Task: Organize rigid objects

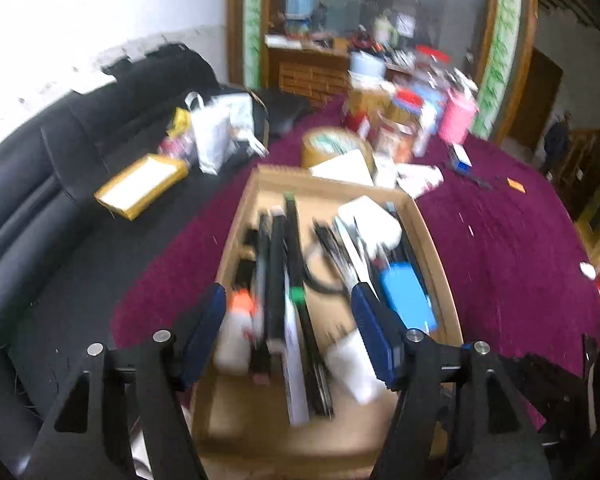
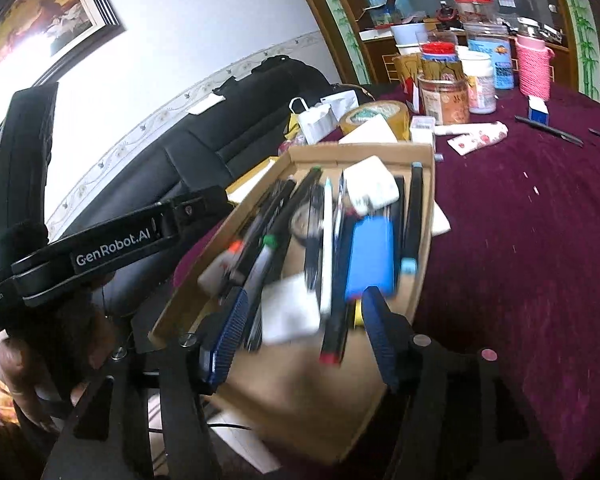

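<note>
A shallow cardboard box (image 1: 284, 172) (image 2: 360, 150) lies on the maroon tablecloth. It holds several pens and markers, a blue case (image 1: 404, 292) (image 2: 372, 256), a white adapter block (image 1: 370, 220) (image 2: 372, 184), a white eraser-like block (image 1: 352, 364) (image 2: 290, 308) and a small white bottle with an orange cap (image 1: 236, 332) (image 2: 220, 268). My left gripper (image 1: 288, 300) hovers open over the box's near end, nothing between its blue pads. My right gripper (image 2: 306, 300) is also open above the near end, its pads clear of the items. Both views are blurred.
Behind the box are a tape roll (image 1: 332, 144) (image 2: 376, 114), jars (image 2: 444, 96) and a pink woven cup (image 2: 534, 68). A black sofa (image 1: 60, 160) with bags stands left of the table. In the right wrist view a hand (image 2: 20, 372) holds the left gripper's body (image 2: 112, 248).
</note>
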The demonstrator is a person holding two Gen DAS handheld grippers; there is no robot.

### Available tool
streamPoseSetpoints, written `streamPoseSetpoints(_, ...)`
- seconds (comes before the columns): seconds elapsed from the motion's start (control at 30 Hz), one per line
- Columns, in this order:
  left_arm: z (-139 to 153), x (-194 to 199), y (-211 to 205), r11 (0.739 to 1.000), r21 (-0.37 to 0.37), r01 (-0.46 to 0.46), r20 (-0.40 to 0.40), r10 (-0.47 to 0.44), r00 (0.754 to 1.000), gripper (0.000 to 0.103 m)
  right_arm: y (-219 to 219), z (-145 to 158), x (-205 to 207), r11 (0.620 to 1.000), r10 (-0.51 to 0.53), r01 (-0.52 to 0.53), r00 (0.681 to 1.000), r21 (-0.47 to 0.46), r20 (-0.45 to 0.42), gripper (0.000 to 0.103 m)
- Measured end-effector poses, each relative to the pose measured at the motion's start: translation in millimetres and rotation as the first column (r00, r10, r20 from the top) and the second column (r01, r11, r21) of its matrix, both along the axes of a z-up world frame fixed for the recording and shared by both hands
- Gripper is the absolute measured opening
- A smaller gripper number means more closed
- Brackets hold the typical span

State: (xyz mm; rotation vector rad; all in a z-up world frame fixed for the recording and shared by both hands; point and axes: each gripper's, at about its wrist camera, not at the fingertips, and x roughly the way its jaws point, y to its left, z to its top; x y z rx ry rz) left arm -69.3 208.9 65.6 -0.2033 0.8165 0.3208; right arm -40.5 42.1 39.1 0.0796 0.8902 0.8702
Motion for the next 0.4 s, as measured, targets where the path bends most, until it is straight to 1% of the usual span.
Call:
streamPoseSetpoints(0.03, -1.4, -2.6, -1.8, 1.000, 0.007, 0.002, -0.006, -0.002, 1.000, 0.064, -2.1, -1.4, -4.1, 1.000, -0.001, 0.001, 1.000, -0.007, -0.008, 0.054)
streamPoseSetpoints(0.1, -2.8, -8.5, -12.4, 0.999, 0.050, 0.008, -0.017, -0.008, 1.000, 0.064, -7.9, -3.3, -9.1, 1.000, -0.016, 0.016, 1.000, -0.014, -0.010, 0.054)
streamPoseSetpoints(0.17, -0.2, -11.3, -24.0, 0.997, 0.076, 0.019, -0.011, -0.018, 1.000, 0.065, -13.1, -6.4, -10.1, 0.999, -0.033, 0.033, 0.999, -0.018, -0.020, 0.054)
streamPoseSetpoints(0.27, 1.5, -13.7, -29.9, 0.998, 0.048, 0.036, -0.016, -0.035, 0.999, 0.064, -19.6, -9.2, -9.9, 0.999, -0.054, 0.053, 0.998, -0.013, -0.038, 0.054)
streamPoseSetpoints(0.4, 3.4, -15.1, -36.0, 0.997, 0.061, 0.046, -0.004, -0.045, 0.999, 0.064, -22.3, -8.9, -10.0, 0.998, -0.065, 0.065, 0.997, -0.016, -0.043, 0.054)
